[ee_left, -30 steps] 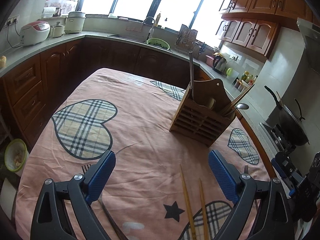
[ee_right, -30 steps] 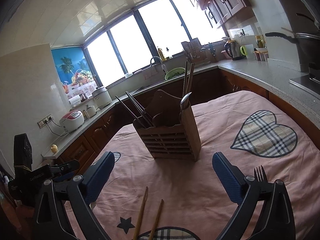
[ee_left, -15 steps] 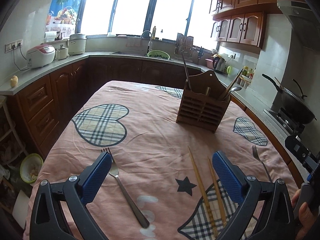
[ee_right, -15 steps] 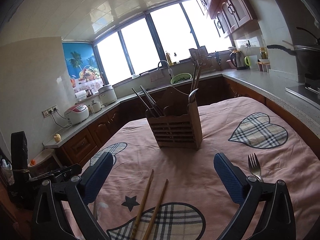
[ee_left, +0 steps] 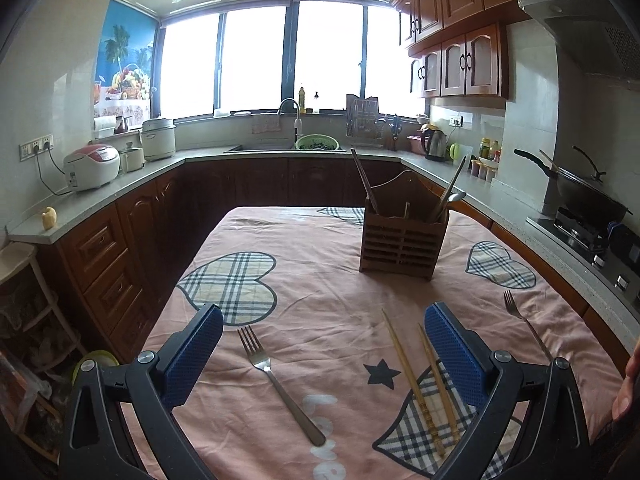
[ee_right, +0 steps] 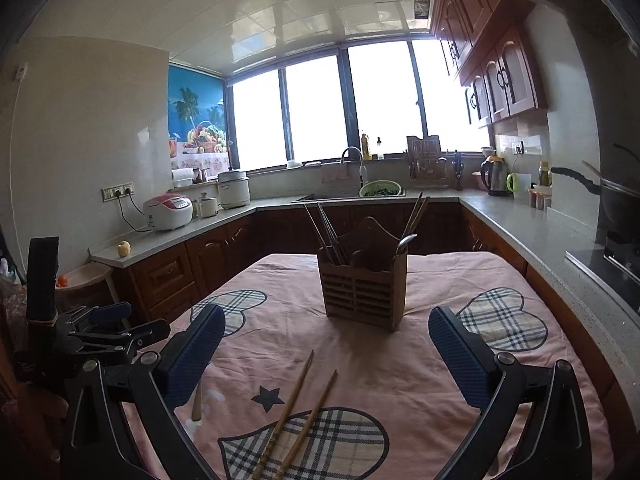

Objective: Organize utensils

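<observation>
— While both claws hang spread wide and empty, what step is this?

— I'd judge the reach before a pick. The left gripper [ee_left: 320,354] has a fork [ee_left: 280,384] between its fingers at six o'clock; the chopsticks [ee_left: 420,380] lie toward five, the wooden holder [ee_left: 402,240] stands at twelve on the pink tablecloth [ee_left: 320,280].

— Next move?

— Probably lower onto the fork's handle and close, then carry it to the holder.

— And the right gripper [ee_right: 326,354]?

— Its view shows the chopsticks [ee_right: 296,412] at six, but not the second fork [ee_left: 520,320], which only the left view catches at three.
</observation>
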A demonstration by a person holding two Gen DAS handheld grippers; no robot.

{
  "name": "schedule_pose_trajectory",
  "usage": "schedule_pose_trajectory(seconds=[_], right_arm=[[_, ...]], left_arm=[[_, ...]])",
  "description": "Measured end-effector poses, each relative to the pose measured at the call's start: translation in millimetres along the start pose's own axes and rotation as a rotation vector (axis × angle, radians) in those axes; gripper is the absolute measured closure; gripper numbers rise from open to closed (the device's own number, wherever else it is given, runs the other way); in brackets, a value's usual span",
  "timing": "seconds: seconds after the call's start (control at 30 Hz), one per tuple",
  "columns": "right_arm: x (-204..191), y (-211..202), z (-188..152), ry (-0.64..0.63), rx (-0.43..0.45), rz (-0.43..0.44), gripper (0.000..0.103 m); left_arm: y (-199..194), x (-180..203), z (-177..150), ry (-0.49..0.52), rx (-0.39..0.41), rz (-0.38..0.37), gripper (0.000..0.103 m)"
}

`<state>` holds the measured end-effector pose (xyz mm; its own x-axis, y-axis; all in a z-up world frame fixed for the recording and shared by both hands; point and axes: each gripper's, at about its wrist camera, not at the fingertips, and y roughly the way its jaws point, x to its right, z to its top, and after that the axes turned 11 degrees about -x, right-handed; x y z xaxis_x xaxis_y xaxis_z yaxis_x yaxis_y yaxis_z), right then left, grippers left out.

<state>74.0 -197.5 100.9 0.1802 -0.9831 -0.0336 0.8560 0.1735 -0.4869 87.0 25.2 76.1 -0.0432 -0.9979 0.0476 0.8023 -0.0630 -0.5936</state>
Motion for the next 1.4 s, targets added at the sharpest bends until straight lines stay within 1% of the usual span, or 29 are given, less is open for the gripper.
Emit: schedule_pose_trajectory(seconds=[0.1, 0.17, 0.33, 0.43, 0.5, 0.57, 0.63, 0.87, 1.1, 1.4], right_arm=[[-2.0, -12.3, -0.7, 0.014, 0.048, -0.012, 0.000], [-2.7, -8.2, -12.1, 0.022, 0.044, -0.020, 0.000], [-1.3, 15.7, -51.9, 0.059, -0.029, -0.071, 0.000], [0.6, 25.0, -71.5, 0.070, -0.060, -0.112, 0.000], [4.6, 29.1, -79.6, 0.092, -0.080, -0.121, 0.000], [8.3, 30.7, -85.8, 0.103, -0.093, -0.131, 0.000], [10.8, 31.4, -89.4, 0.110, -0.104, -0.138, 0.000], [6.7, 26.3, -95.0, 0.101, -0.106, -0.149, 0.000], [0.3, 17.8, -95.6, 0.067, -0.085, -0.175, 0.000], [-3.7, 13.1, -96.7, 0.062, -0.074, -0.169, 0.000]], left_arm=[[-8.0, 2.2, -13.8, -0.014, 0.055, 0.010, 0.001], [-5.8, 4.2, -28.7, -0.027, 0.067, 0.002, 0.001], [13.1, 13.3, -56.7, -0.010, 0.035, 0.018, 0.001], [17.4, 14.1, -65.6, -0.017, 0.017, 0.029, 0.001], [17.2, 13.9, -67.9, -0.020, 0.016, 0.044, 0.001], [16.5, 13.4, -69.1, -0.025, 0.022, 0.041, 0.001], [14.4, 12.3, -68.5, -0.029, 0.031, 0.042, 0.001], [13.5, 15.6, -73.7, -0.018, 0.019, 0.046, 0.001], [6.0, 13.0, -75.4, -0.022, 0.026, 0.071, 0.001], [0.4, 10.1, -77.3, -0.020, 0.032, 0.077, 0.001]])
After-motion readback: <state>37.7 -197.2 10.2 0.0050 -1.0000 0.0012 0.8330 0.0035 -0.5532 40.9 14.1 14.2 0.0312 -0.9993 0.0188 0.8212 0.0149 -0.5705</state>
